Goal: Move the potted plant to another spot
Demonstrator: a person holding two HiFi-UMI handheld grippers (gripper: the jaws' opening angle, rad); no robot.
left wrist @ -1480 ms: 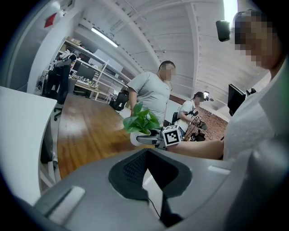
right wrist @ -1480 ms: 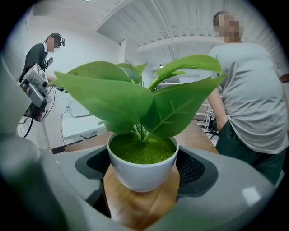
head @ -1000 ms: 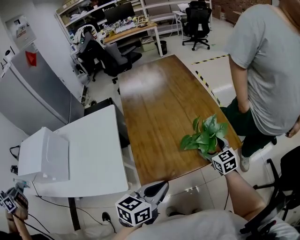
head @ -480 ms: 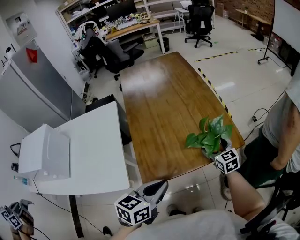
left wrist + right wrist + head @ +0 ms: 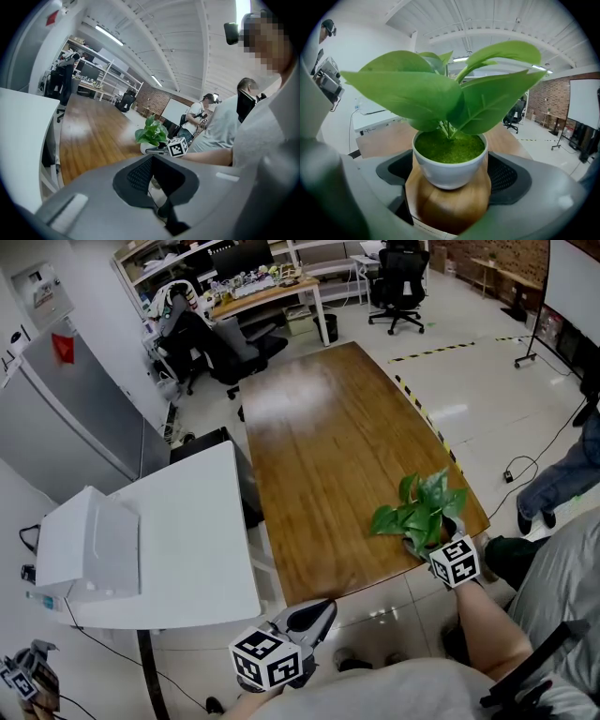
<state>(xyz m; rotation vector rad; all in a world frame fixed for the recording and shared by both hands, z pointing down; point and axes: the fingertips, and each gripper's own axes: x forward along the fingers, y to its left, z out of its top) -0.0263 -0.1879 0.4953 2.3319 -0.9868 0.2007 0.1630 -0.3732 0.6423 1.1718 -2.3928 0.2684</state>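
Lower centre, we list the left gripper (image 5: 311,617) with its jaws together and empty, held off the wooden table (image 5: 319,446). Lower right, at the table's near corner, we list the potted plant (image 5: 420,514) standing on the wood. The right gripper (image 5: 429,542) flanks its white pot, jaws apart and just opening.

We see bright, even light from white ceiling strip lamps (image 5: 108,38) and pale glare on the brown wooden table (image 5: 281,404). Both gripper views warp and darken at the edges.
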